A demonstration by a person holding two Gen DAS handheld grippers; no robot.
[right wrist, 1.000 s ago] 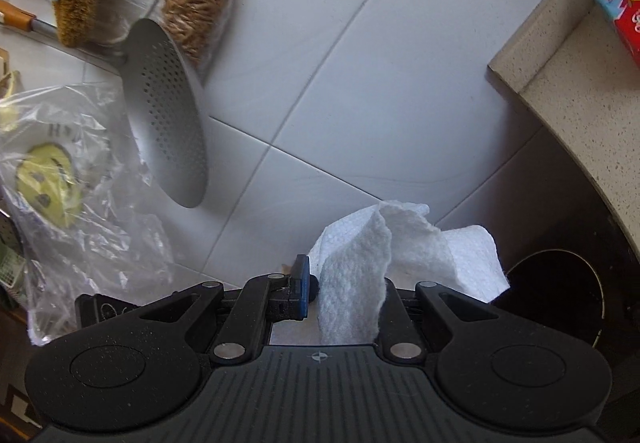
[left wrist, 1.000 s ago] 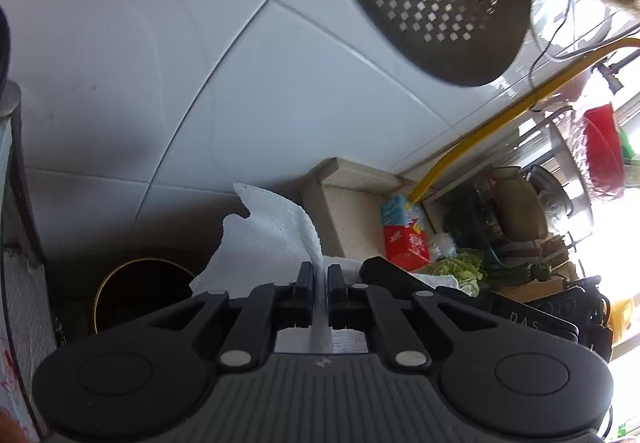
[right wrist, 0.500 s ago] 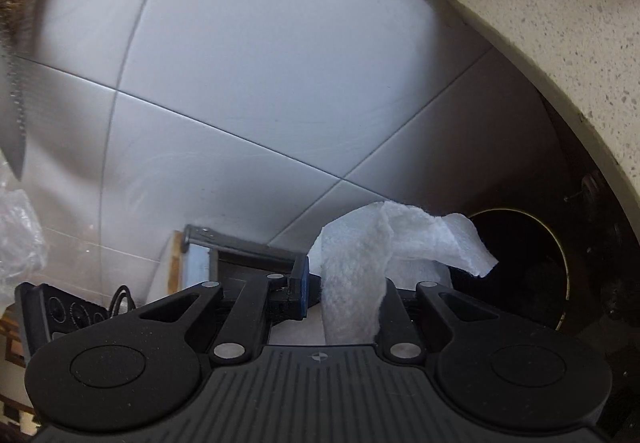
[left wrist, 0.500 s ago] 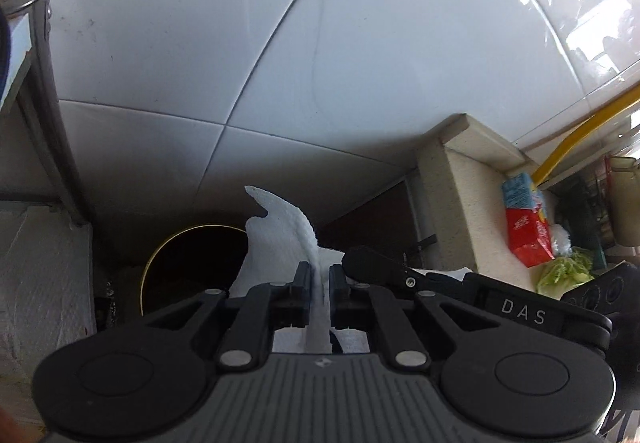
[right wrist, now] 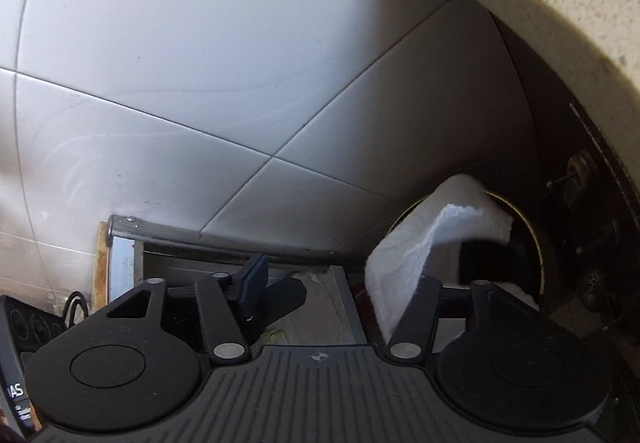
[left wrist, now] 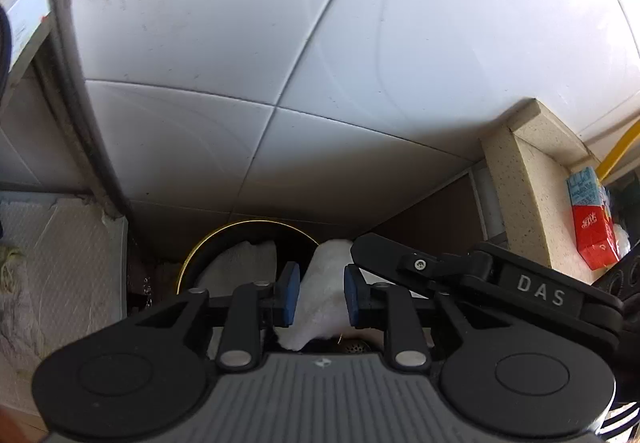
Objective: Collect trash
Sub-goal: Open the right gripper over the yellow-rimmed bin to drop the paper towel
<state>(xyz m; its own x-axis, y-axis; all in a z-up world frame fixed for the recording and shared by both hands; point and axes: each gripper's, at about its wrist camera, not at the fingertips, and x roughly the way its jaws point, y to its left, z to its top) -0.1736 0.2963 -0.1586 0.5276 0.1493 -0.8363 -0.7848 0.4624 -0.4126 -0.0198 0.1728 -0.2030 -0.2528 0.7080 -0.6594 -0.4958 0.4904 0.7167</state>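
left wrist view: both grippers have dropped over the dark gold-rimmed bin (left wrist: 240,243); left gripper (left wrist: 318,295) and right gripper (right wrist: 340,283) are opening, freeing the crumpled white paper towel (left wrist: 320,291) above it.

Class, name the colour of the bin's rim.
Gold-yellow, around the black bin; the left wrist view shows it best.

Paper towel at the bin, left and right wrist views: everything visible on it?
The paper towel is white, embossed and crumpled, with a torn edge. In the left view it sits between the left tongs, which are opening, above the dark, gold-rimmed bin; another white piece lies inside. In the right view it drapes over the right tongs' outer finger at the bin mouth; these tongs are also opening.
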